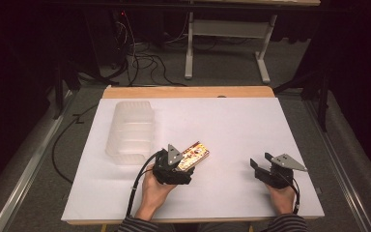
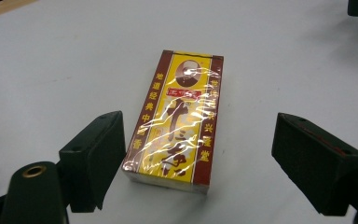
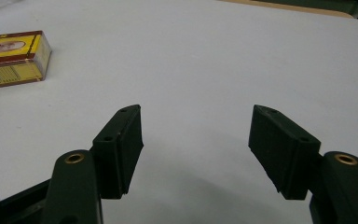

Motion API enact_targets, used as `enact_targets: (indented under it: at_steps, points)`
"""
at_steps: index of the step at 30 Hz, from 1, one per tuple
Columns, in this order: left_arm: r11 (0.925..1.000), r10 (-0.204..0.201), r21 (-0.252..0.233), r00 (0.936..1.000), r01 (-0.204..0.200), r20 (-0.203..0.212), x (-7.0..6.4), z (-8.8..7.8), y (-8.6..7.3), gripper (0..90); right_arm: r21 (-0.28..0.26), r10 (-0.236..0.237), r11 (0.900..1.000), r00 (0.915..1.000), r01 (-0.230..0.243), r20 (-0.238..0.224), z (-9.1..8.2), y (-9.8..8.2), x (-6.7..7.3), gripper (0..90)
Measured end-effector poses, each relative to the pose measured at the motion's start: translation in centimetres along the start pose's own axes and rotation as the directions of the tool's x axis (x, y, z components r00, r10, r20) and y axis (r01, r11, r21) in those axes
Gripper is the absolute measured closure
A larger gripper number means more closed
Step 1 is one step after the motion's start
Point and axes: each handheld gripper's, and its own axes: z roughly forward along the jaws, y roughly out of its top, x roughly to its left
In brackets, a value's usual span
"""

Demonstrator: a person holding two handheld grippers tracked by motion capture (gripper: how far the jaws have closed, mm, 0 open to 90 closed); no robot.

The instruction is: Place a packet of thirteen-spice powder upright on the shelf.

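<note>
**Left tongs straddle the box, grip not yet made**

The yellow-and-maroon box, wrapped in shiny film, lies flat on the white tabletop, near the front and a little left of the middle. In the left gripper view it sits between the jaws of the left tongs, which are spread wide: one pad stands just beside the box's long edge, possibly brushing it, though the angle makes contact hard to judge; the other pad stands well apart on the far side. So the approach looks done, while the closing, lifting and carrying are all left to do.

The right tongs are also spread wide and hold nothing, resting low over bare tabletop to the right, well apart from the box.

A clear plastic bin stands near the box toward the back left, the likely place for it. The path between them is open. The tabletop's front edge lies close behind the hands, while the middle and right offer plenty of free room.
</note>
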Motion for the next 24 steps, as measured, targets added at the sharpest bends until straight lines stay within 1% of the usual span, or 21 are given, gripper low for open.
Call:
enact_targets:
  at_steps: [2, 3, 5, 7, 9, 11, 14, 16, 17, 20, 21, 24]
  points:
    - [0.9998, 0.009, 0.019, 0.9999, -0.009, 0.012, -0.1, 0.4, 0.5, 17.7, 0.004, 0.001, 1.0, 1.0, -0.001, 0.001, 0.0, 0.0, 0.0, 35.5]
    - [0.9998, 0.009, 0.019, 0.9999, -0.009, 0.012, -0.1, 0.4, 0.5, 17.8, 0.004, 0.001, 1.0, 1.0, -0.001, 0.001, 0.0, 0.0, 0.0, 35.5]
    - [0.9979, 0.029, 0.057, 0.9993, -0.031, 0.025, -0.3, 1.2, 1.1, 18.1, 0.016, 0.003, 1.0, 1.0, -0.003, 0.008, 0.2, 0.1, 0.0, 34.6]
    - [0.9951, 0.041, 0.089, 0.9988, -0.043, 0.028, -0.4, 1.8, 1.4, 18.1, 0.013, 0.005, 1.0, 1.0, -0.005, 0.007, 0.1, 0.1, -0.1, 34.3]
    - [0.9917, 0.059, 0.114, 0.9981, -0.06, 0.018, -0.4, 2.2, 1.8, 18.2, 0.006, 0.013, 1.0, 0.9999, -0.013, 0.006, 0.1, 0.0, -0.1, 34.3]
    - [0.9908, 0.062, 0.12, 0.998, -0.063, 0.013, -0.3, 2.6, 2.1, 18.8, 0.008, 0.014, 1.0, 0.9999, -0.014, 0.006, 0.1, 0.0, -0.1, 34.3]
    - [0.9913, 0.07, 0.112, 0.9975, -0.07, 0.001, -0.3, 3.0, 2.6, 20.2, 0.013, 0.012, 1.0, 0.9999, -0.012, 0.008, 0.1, 0.1, -0.1, 34.8]
    - [0.9874, 0.099, 0.125, 0.995, -0.097, -0.013, -0.4, 3.3, 3.0, 19.7, 0.013, 0.017, 1.0, 0.9998, -0.017, 0.009, 0.1, 0.1, -0.1, 34.8]
    - [0.9849, 0.11, 0.136, 0.9938, -0.108, -0.012, -0.4, 3.6, 3.1, 19.7, 0.013, 0.016, 1.0, 0.9998, -0.016, 0.009, 0.1, 0.1, -0.1, 34.8]
    - [0.9789, 0.124, 0.164, 0.9923, -0.122, 0.002, -0.4, 4.2, 3.6, 19.4, 0.011, 0.016, 1.0, 0.9998, -0.016, 0.011, 0.1, 0.0, -0.1, 34.8]
    - [0.9789, 0.124, 0.164, 0.9923, -0.122, 0.002, -0.4, 4.2, 3.6, 19.5, 0.01, 0.016, 1.0, 0.9998, -0.016, 0.011, 0.1, 0.0, -0.1, 34.8]
    - [0.9758, 0.115, 0.186, 0.9933, -0.114, 0.006, 0.0, 5.1, 4.2, 20.1, 0.012, 0.015, 1.0, 0.9998, -0.016, 0.012, 0.1, 0.1, -0.1, 34.8]
